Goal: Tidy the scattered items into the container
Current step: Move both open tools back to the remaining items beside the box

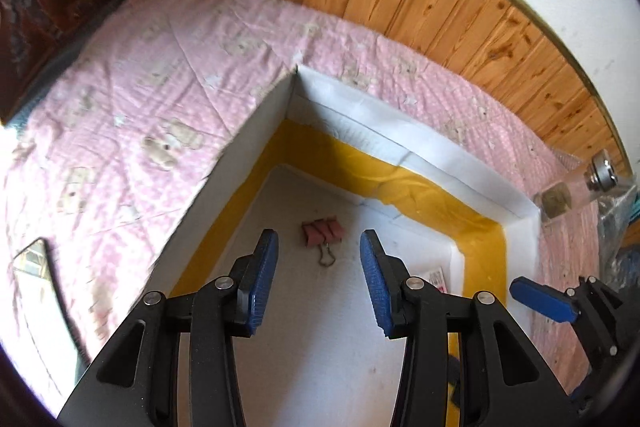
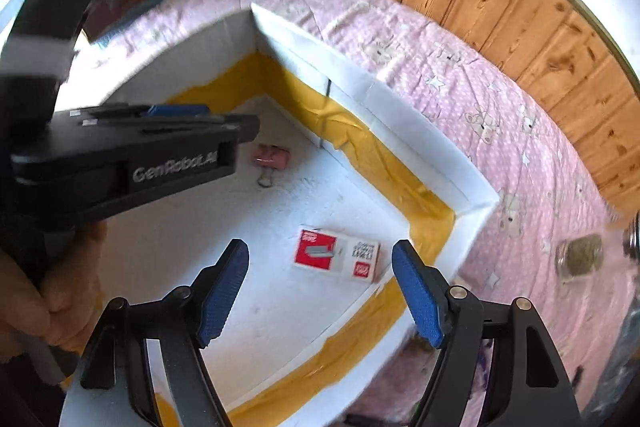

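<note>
Both my left gripper and right gripper hang wide and empty over the foam container, binder clip and staple box already inside; next target glass jar on the pink blanket, approach low, squeeze mid-body.

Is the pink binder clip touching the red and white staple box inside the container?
Apart. The right wrist view shows the binder clip and the staple box lying in the container with a bare white stretch of floor between them.
</note>
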